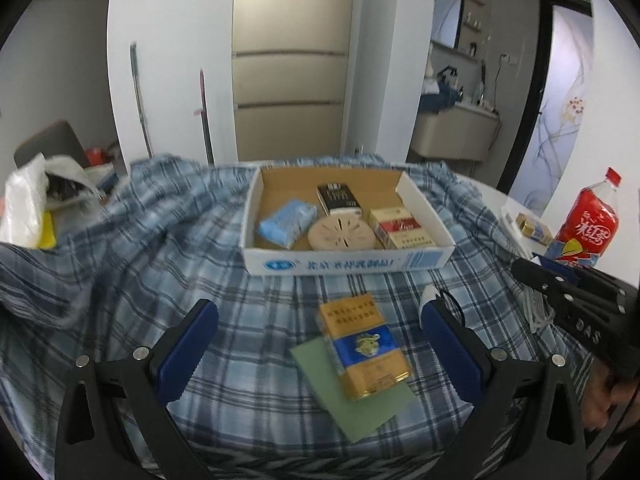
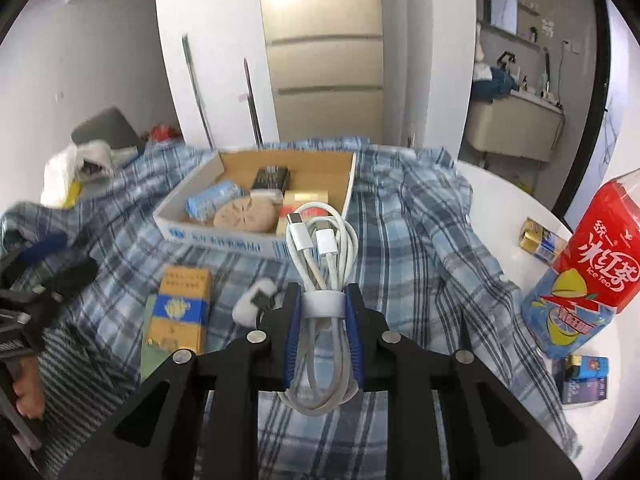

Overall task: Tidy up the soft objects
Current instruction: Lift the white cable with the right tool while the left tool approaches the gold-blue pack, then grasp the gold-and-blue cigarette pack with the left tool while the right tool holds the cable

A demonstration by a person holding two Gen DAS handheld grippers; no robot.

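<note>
While the right gripper [image 2: 322, 312] pinches the coiled white charging cable [image 2: 320, 248] at its grey strap, the bundle hangs clear above the blue plaid cloth [image 2: 400, 240].

Light and floppy, it should be held at the strap so the loops stay together. The shallow cardboard box [image 2: 188, 196] ahead is crowded, with bare floor at its rear. The left gripper [image 1: 320, 344] gapes wide, empty, around the yellow-and-blue cigarette pack [image 1: 364, 348].
</note>
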